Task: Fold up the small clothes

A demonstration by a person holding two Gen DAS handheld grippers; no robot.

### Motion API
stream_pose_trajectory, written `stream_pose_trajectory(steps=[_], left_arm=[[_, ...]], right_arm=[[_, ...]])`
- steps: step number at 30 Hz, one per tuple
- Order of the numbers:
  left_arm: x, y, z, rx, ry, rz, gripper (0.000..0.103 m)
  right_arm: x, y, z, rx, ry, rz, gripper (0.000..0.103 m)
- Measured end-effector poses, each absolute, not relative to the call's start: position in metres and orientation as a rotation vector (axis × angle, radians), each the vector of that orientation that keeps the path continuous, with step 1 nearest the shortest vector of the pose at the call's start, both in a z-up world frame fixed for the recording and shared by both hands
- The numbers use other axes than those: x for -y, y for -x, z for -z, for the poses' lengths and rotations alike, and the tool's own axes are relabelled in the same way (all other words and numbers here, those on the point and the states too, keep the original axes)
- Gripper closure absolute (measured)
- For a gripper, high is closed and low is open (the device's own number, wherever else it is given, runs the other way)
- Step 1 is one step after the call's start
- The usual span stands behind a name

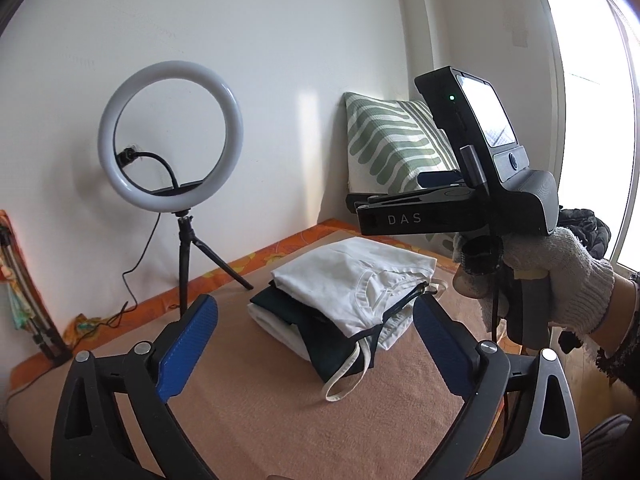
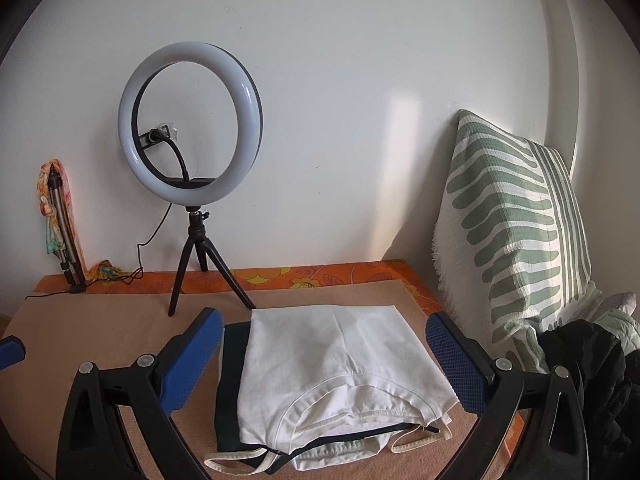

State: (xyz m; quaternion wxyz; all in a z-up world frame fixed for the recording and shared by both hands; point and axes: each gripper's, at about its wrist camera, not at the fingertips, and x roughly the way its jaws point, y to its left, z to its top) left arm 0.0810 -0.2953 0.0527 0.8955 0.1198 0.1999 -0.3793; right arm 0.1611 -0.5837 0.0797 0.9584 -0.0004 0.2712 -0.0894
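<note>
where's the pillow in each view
Left wrist: pillow right of centre against the wall, partly hidden by the right tool.
Right wrist: pillow at the right edge, leaning on the wall.
Shared landmark: ring light, left of the pillow in both.

A stack of folded clothes (image 2: 332,376) lies on the mat (image 2: 100,344). The ring light (image 2: 190,128) stands behind it to the left, the pillow (image 2: 508,232) leans to its right.
</note>
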Motion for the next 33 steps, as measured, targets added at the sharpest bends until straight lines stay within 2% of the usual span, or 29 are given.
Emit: stream_pose_trajectory(steps=[11,20,33], left_arm=[[0.230,-0.045,-0.057,-0.380,-0.235,0.727,0.001],[0.199,-0.043,-0.026,-0.486,-0.247,0.663,0.001],[0.178,-0.057,0.005,-0.509,-0.246,0.594,0.001]], right_arm=[[0.509,-0.105,-0.076,-0.527,0.034,0.158,0.000],[0.467,-0.080,-0.048,-0.546,0.002,0.141,0.000],[0.455,-0.079,-0.016,-0.552,-0.036,0.174,0.000]])
